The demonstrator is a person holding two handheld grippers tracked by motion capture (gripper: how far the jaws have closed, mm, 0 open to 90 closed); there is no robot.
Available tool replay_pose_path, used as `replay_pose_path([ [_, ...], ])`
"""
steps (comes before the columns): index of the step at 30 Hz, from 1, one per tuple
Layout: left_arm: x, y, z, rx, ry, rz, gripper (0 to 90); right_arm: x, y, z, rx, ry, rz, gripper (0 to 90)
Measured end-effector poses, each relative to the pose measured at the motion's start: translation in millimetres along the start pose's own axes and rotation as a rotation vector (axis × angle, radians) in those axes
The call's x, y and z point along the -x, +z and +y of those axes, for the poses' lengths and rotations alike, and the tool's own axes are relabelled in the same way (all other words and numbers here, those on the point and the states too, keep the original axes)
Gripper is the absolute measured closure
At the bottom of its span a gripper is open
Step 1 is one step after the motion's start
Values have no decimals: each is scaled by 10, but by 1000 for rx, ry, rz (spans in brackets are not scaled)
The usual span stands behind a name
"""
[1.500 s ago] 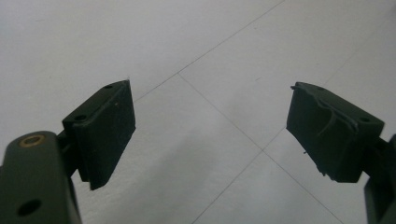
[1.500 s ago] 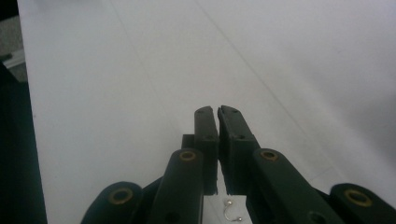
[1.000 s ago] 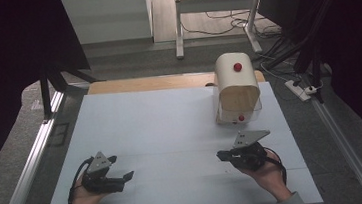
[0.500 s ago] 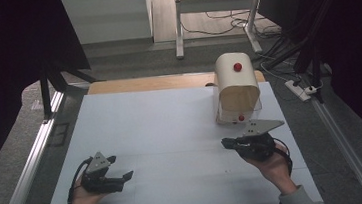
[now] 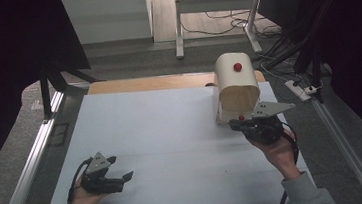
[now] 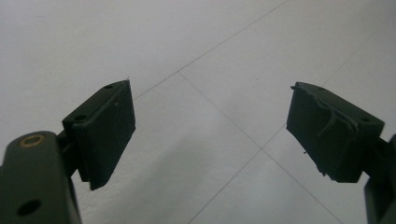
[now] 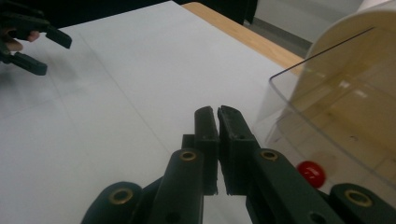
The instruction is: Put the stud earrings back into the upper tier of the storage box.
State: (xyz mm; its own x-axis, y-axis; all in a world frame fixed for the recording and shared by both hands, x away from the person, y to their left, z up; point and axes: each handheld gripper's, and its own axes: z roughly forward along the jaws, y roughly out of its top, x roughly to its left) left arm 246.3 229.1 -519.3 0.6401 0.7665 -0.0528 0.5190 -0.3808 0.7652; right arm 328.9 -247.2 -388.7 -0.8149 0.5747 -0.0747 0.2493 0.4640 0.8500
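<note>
A cream, round-topped box point(image 5: 238, 89) stands at the table's far right, with a red knob point(image 5: 237, 67) on top. A second red knob point(image 5: 241, 118) sits at its lower front edge. In the right gripper view the box front is a clear curved door point(image 7: 322, 116), and that lower red knob point(image 7: 311, 172) lies just right of my jaws. My right gripper point(image 5: 233, 123) point(image 7: 217, 112) is shut with nothing between its jaws, hovering right at the box's front. My left gripper point(image 5: 124, 181) point(image 6: 210, 126) rests open over the bare white table at the near left.
The white table top point(image 5: 172, 133) has a wooden strip point(image 5: 147, 83) along its far edge and metal rails point(image 5: 34, 161) down both sides. A power strip and cables point(image 5: 308, 89) lie on the floor to the right. Table legs point(image 5: 178, 27) stand beyond.
My right gripper has risen and moved away from the near edge, up to the front of the box. The left gripper has stayed where it was.
</note>
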Motion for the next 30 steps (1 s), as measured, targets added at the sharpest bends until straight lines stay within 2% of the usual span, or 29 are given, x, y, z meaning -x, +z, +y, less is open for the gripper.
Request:
replay_pose_path([
  [9,-3,6,-1,-6,0,1,153,192,-6,147,-7,-7,-43,858],
  [13,-7,4,-5,-3,0,-4,152,322,18,186,-17,12,-86,858],
  [20,-10,7,-7,-6,-1,-2,152,469,39,229,-3,46,-129,858],
  [24,-16,9,-10,-5,-4,-4,151,532,59,226,-12,57,-153,857],
  [30,-18,10,-13,-7,-3,-4,151,572,88,207,-20,66,-159,857],
])
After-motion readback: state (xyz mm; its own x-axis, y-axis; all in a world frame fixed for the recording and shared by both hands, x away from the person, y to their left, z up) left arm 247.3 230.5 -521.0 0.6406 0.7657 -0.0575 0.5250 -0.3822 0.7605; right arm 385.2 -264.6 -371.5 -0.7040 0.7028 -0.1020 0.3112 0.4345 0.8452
